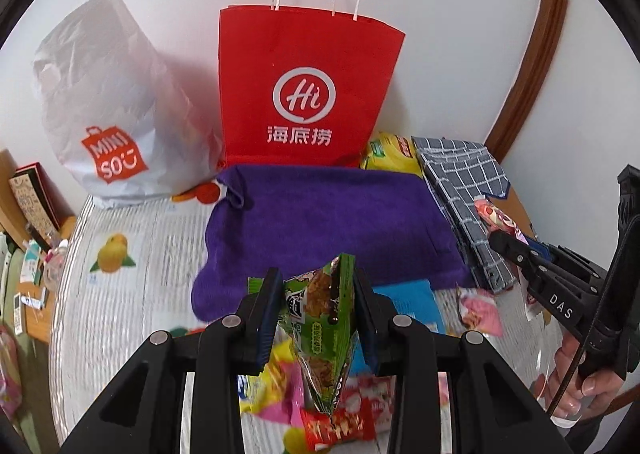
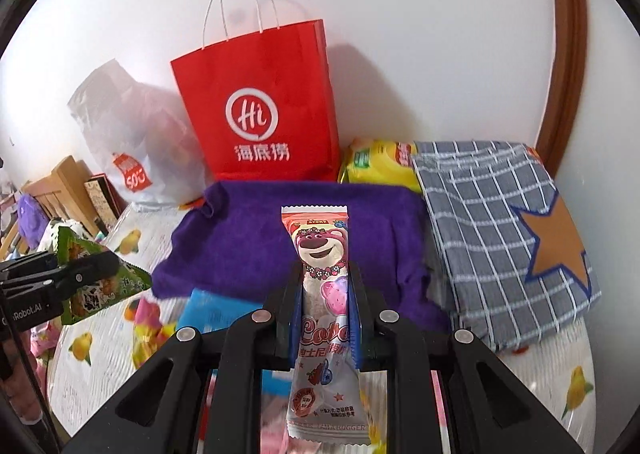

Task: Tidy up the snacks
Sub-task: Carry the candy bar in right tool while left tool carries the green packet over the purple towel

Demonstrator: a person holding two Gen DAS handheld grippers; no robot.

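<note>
My left gripper (image 1: 318, 294) is shut on a green triangular snack packet (image 1: 324, 318), held above the table; the same packet (image 2: 76, 250) shows at the left edge of the right wrist view. My right gripper (image 2: 326, 286) is shut on a long pink packet with a bear picture (image 2: 322, 246), which stands up between the fingers over a purple towel (image 2: 248, 238). In the left wrist view that pink packet (image 1: 494, 216) pokes out at the right. Loose snacks (image 1: 280, 382) lie on the table under the left gripper, beside a blue packet (image 1: 412, 294).
A red paper bag (image 1: 304, 94) with handles stands open against the wall, a white plastic bag (image 1: 108, 114) to its left. A yellow packet (image 2: 376, 166) and a folded plaid cloth (image 2: 492, 214) lie at the right. A hand (image 1: 580, 386) grips the right tool.
</note>
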